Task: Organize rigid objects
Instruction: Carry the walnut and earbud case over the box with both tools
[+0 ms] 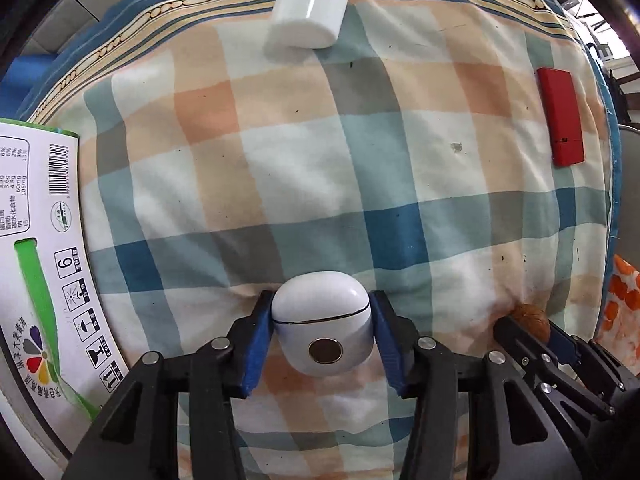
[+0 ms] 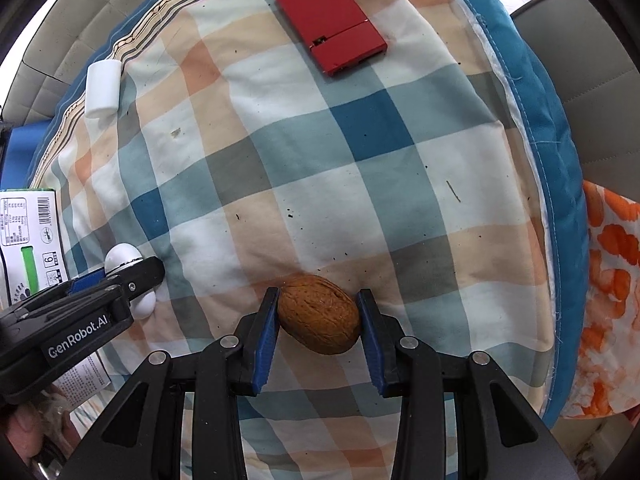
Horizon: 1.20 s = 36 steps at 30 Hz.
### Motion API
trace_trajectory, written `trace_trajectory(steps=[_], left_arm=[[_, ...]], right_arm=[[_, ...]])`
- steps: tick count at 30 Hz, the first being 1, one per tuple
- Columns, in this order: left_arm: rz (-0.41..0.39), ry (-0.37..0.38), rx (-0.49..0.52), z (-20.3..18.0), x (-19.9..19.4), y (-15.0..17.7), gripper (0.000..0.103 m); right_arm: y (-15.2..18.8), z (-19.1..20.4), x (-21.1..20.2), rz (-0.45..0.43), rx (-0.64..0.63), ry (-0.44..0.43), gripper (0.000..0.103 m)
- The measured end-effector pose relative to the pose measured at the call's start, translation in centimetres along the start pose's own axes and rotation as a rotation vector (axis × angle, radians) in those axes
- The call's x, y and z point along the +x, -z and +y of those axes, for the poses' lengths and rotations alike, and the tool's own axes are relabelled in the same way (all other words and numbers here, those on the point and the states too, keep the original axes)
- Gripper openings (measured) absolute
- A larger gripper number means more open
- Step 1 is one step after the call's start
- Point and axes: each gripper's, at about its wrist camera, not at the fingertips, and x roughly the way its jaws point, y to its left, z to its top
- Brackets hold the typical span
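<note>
Left gripper [image 1: 322, 334]: I have it clamped on the white earbud case [image 1: 321, 326], on the checked quilt [image 1: 360, 168].
Right gripper [image 2: 319, 316]: clamped on the walnut [image 2: 318, 314].
Writing: "GenRobot.AI" on the left gripper; "6" on the carton [image 1: 40, 248].

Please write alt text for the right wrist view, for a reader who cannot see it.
The right gripper closes its blue pads on a brown walnut resting on a checked cloth. Farther ahead lies a red flat case; at the left, the left gripper holds a white earbud case.
</note>
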Motion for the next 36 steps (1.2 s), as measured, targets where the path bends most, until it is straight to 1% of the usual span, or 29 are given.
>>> trace_trajectory(steps=[4,7,12,15,16,18,21,24,25,27,31,33,36], left_arm=[[-0.036,0.018,-0.003,-0.2,-1.2,0.8,0.045],[-0.076,0.027,0.02,-0.4,-2.8,1.4,0.045],[-0.157,0.073,0.031,0.1,-7.2,2.8,0.045],[-0.221,0.113,0.031,1.2,-10.7,3.8,0.045],[-0.245,0.119,0.034,1.6,-12.0,4.2,0.045],[-0.297,0.127,0.034,3.5,-14.4,4.9,0.045],[-0.348,0.141,0.021,6.3,-17.3,6.2,0.045],[-0.398,0.149,-0.011,10.6,-20.1,7.8,0.045],[-0.409,0.148,-0.021,11.5,-20.7,8.6,0.045],[-0.435,0.138,-0.053,15.0,-22.1,9.9,0.045],[-0.448,0.105,-0.121,21.2,-22.5,12.2,0.045],[-0.435,0.088,-0.163,24.6,-22.0,13.2,0.045],[-0.392,0.069,-0.22,29.6,-20.3,14.2,0.045]], right_arm=[[0.6,0.1,-1.1,-0.007,-0.011,-0.01,0.04],[1.4,0.5,-2.1,-0.015,-0.022,-0.014,0.04],[3.2,2.3,-5.0,-0.05,-0.055,-0.026,0.04],[2.7,4.0,-7.1,-0.073,-0.079,-0.039,0.04],[3.1,4.7,-7.8,-0.085,-0.089,-0.048,0.04],[3.4,6.5,-9.5,-0.104,-0.111,-0.06,0.04],[4.4,9.2,-11.6,-0.136,-0.154,-0.086,0.04],[5.6,13.0,-13.5,-0.161,-0.207,-0.115,0.04],[6.3,14.8,-14.2,-0.171,-0.229,-0.129,0.04],[7.5,17.4,-14.9,-0.18,-0.262,-0.152,0.04],[10.1,24.7,-15.0,-0.17,-0.346,-0.206,0.04],[11.1,27.9,-14.3,-0.154,-0.377,-0.219,0.04],[12.7,33.2,-11.8,-0.112,-0.422,-0.233,0.04]])
